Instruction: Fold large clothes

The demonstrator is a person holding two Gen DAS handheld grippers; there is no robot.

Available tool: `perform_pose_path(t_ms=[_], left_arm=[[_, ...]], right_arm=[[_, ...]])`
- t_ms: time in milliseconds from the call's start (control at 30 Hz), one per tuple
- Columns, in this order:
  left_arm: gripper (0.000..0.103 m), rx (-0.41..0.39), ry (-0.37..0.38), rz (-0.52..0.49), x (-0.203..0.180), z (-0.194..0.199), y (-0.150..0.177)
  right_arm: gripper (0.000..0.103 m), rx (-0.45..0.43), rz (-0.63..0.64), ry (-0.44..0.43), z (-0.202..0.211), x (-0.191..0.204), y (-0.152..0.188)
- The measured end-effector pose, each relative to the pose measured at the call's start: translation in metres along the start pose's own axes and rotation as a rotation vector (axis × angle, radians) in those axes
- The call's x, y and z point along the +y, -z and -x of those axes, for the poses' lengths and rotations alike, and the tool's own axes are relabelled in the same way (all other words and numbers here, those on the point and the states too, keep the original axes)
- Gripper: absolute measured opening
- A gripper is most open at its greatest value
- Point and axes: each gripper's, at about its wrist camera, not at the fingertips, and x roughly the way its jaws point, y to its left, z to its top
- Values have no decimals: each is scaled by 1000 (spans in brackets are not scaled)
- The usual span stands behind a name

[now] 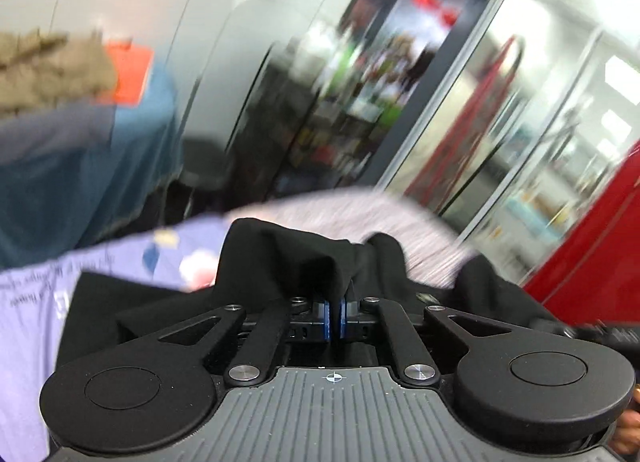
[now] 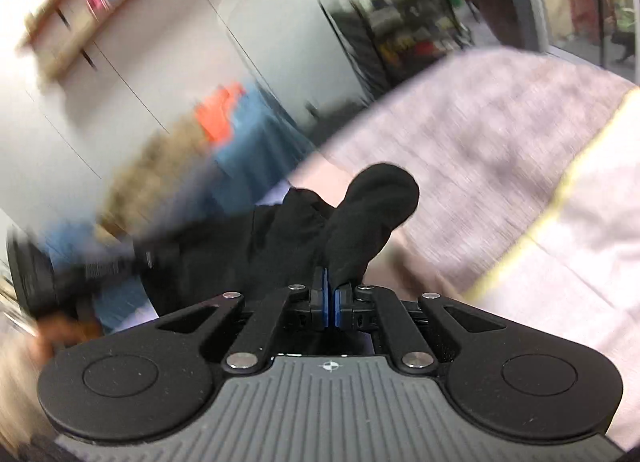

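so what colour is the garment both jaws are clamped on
Black garment, plain with no visible pattern; it shows best in the left wrist view.

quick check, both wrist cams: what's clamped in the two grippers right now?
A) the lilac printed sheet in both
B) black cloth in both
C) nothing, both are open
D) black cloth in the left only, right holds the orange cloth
B: the left gripper has its blue pads pinched on a fold of the black cloth, and the right gripper is likewise shut on a bunch of black cloth.
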Motion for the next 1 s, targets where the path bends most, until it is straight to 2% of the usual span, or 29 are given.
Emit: perform_pose_path(t_ms=[100,200,267,333,433,533,633,700,767,833,900,967,1000], left_arm=[[30,-133,4,-31,-26,81,-3],[30,-281,-21,-112,-56,162,-6],[30,-363,-19,-116,-71,215,-11],[30,-449,20,-106,-86,261,-17],[29,-598,51,-173,-118,327,-22],[29,-730,98,-225,-148,380,-27],[28,-812,112,-242,-166,423,-33],[28,-837,101,-236,-167,431,-36],[29,-829,67,-196,-157,424,-41],[29,-786,30,-134,-134,398,-45],[29,-712,-47,-78,-95,354,-51],[31,-619,-130,22,-57,312,-52],[40,-563,-186,56,-36,286,-54]], right_arm=[[5,-105,-35,-159,46,27,-15],[4,-196,-72,-349,99,49,-27],[4,-247,-31,-436,136,63,-32],[4,-306,27,-519,175,86,-35],[4,-408,101,-649,228,111,-40],[4,-530,169,-783,275,137,-55],[4,-654,273,-886,313,166,-75],[4,-712,339,-922,327,185,-92],[4,-736,368,-891,319,198,-108],[4,-725,389,-849,298,209,-126],[4,-683,382,-766,250,213,-144],[4,-588,357,-661,186,214,-164],[4,-519,328,-604,147,212,-176]])
